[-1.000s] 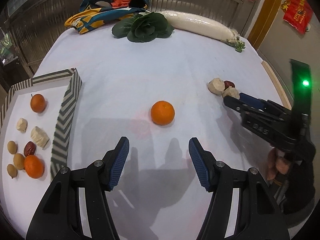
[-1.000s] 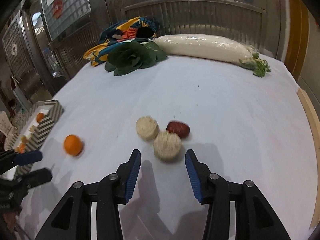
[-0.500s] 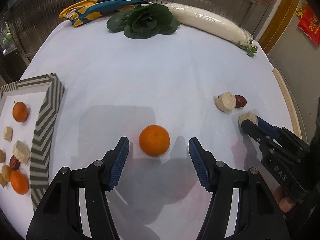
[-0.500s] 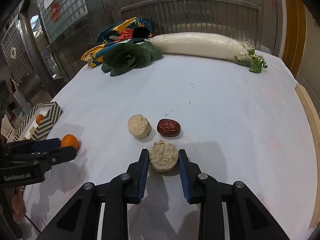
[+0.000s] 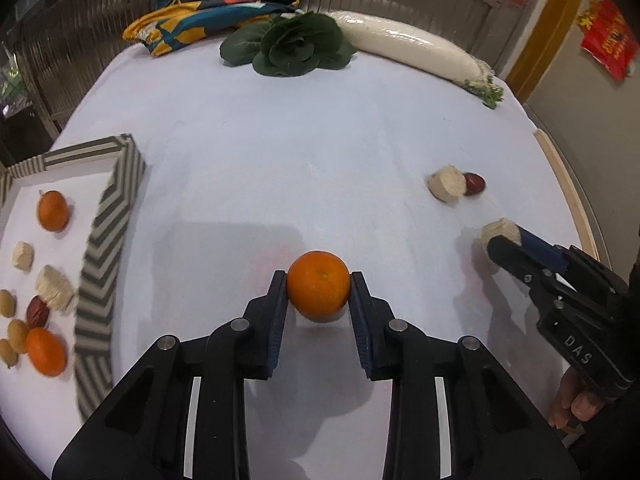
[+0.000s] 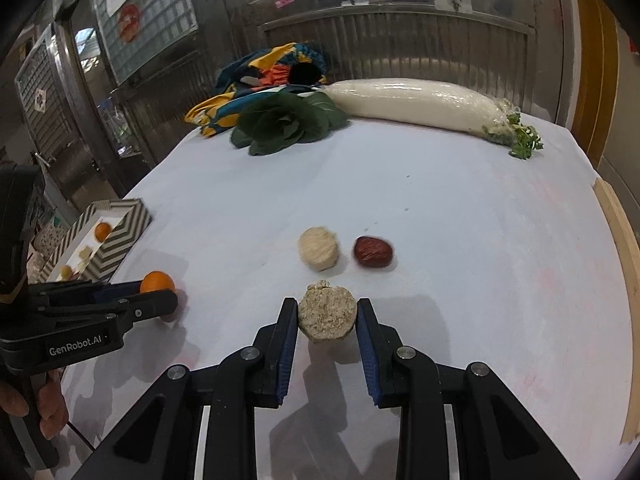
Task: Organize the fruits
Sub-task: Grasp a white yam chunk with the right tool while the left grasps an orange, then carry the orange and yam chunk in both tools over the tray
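Lying far to the left at the bench edge, the striped tray (image 5: pixel 108 240) already holds several fruits. Right of it, the orange (image 5: pixel 318 290) is clamped centrally by the left gripper (image 5: pixel 319 296), so the tray is nearer this arm. Further right, the beige cut piece (image 6: pixel 327 313) is pinched between the jaws of the right gripper (image 6: pixel 327 320), and must be carried leftward across the bench (image 5: pixel 280 152).
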The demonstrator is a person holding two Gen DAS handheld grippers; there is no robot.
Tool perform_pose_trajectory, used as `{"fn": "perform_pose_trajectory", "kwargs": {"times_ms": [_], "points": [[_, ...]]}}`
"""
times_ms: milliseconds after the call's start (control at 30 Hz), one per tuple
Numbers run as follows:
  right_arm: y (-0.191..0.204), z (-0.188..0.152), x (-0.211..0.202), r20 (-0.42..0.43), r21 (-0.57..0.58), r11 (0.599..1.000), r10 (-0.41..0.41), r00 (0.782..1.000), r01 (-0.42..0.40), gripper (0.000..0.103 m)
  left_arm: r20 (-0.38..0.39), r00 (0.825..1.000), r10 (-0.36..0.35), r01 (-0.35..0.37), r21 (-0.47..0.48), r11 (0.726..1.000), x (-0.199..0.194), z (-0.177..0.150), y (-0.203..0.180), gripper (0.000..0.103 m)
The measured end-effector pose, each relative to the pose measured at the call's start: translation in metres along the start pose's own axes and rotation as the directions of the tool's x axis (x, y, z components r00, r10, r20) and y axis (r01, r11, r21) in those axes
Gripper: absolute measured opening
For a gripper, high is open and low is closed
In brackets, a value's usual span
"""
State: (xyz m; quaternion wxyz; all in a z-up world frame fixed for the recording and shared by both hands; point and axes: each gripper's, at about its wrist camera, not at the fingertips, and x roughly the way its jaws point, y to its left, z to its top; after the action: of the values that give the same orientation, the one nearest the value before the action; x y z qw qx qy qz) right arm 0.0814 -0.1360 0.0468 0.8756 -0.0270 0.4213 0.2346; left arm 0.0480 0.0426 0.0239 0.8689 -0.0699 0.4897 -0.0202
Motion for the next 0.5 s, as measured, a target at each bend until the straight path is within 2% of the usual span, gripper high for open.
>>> {"fn": "perform_pose_trajectory", "kwargs": {"times_ms": [233,500], "points": [[0.041,-0.027,-0.023,0.022,-0.055,0.998,0.018,1.0,-0.016,0.028,0.045,0.999,-0.023,0.022,0.02,1.0,-0.034,-0.031,0.004,0.03],[0.082,-0.051,-0.034,0.028,-0.071,0.997,0.016,0.999,-0.014,0.028,0.117,0.993,0.021,-0.027,0.043,0.999,-0.061,-0.058,0.016,0.03]]}}
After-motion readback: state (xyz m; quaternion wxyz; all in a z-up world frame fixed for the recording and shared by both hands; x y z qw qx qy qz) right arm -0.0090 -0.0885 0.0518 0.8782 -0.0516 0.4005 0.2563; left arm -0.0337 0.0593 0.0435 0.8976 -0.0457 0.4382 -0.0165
